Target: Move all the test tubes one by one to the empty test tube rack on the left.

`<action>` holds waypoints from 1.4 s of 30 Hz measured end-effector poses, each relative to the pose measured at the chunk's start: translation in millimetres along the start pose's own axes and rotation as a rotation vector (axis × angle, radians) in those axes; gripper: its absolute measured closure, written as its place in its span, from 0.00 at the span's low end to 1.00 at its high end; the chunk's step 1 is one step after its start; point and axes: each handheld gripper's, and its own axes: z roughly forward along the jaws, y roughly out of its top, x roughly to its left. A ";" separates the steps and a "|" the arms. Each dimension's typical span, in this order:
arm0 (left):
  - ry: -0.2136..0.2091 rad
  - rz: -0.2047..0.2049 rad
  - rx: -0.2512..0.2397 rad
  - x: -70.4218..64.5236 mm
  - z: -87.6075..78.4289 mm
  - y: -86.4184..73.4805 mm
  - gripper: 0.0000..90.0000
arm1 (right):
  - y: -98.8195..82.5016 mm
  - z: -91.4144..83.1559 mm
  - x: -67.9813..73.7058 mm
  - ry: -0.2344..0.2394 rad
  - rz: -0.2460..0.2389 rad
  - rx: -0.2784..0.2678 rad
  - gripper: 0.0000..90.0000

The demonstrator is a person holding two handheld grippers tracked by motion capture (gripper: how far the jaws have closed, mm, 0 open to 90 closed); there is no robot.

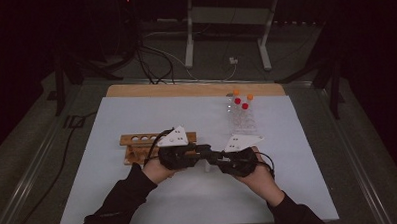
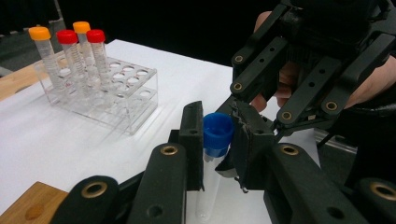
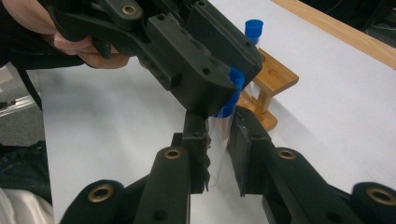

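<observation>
Black jaws at the bottom of the left gripper view belong to the left gripper, and they're clamped narrow on the blue cap of a clear test tube. No earlier picture to compare, so I'll just say the pads press on the cap from both sides. The tube hangs below the cap, roughly upright, above the white mat.

Over in the right gripper view, the right gripper pinches the clear body of that same test tube lower down, jaws narrow, glass squeezed between the pads. So both claws hold one tube, left on the cap, right on the body, tips nearly touching each other.

From the high view the tube sits in mid-air between the two hands, just in front of the wooden rack and slightly to its right. Left gripper and right gripper meet nose to nose there; I can't make out the tube itself at that size.

Going out from the wooden rack: another blue-capped tube stands in it. Farther back and to the right of the wooden rack is a clear plastic rack with four tubes, two orange caps and two red caps.
</observation>
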 end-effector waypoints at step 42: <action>0.364 -0.052 -0.064 55.3 -77.5 1.7 0.86 | 4.0 -12.1 -9.9 -0.032 0.080 -0.121 0.00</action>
